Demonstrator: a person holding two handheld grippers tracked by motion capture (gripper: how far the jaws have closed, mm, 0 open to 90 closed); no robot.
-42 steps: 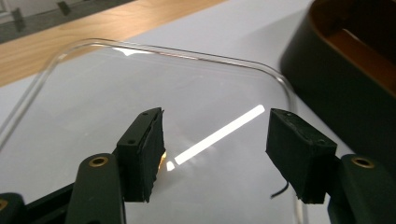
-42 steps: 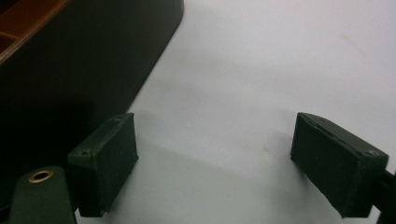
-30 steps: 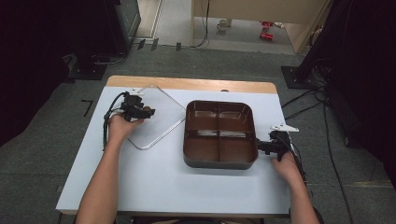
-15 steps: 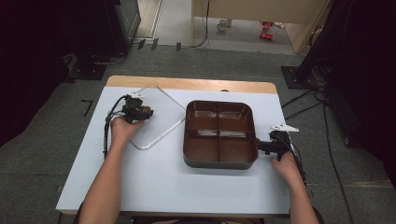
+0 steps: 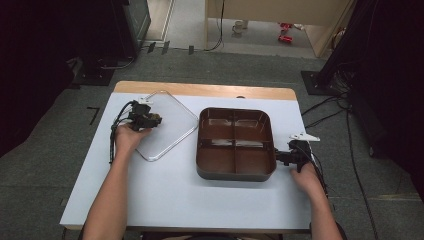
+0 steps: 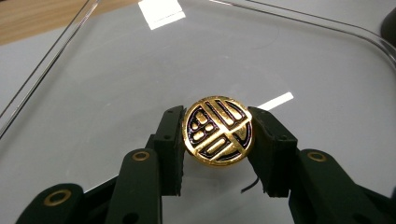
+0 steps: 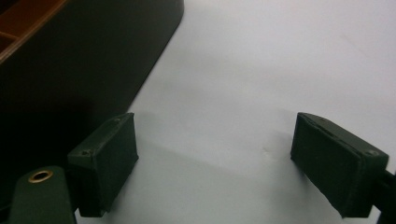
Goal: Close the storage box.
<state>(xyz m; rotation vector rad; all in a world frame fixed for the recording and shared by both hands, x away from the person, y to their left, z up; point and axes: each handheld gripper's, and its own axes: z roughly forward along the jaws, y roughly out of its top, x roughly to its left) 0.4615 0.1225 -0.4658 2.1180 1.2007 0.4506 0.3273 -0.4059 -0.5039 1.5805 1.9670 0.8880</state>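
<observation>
White tabletop ran under everything, with grey carpet and dark stands beyond it. Nearest the person, the right gripper (image 5: 281, 156) rested at the right side of the brown tray (image 5: 205, 170), its jaws standing wide apart over bare table (image 7: 261, 60) with nothing between them, one of them just beside the tray's dark outer wall (image 7: 70, 60). On the other side, the left gripper (image 6: 217, 140) had just been closing, and its two black pads now pressed on either side of the gold knob (image 6: 217, 130) (a round disc with a dark cut pattern) that sat in the middle of the clear lid (image 6: 303, 65). By my reading that grip was the point of the moment: the lid lay flat on the table to the left of the tray, apart from it, and with the knob clamped it looked ready to be lifted and carried across to cover the tray. The tray itself was divided into four compartments (image 5: 234, 131), and all four looked empty. The lid (image 5: 167, 131) held nothing either. Farther off, the table's wooden edge (image 5: 200, 89) met the floor.
</observation>
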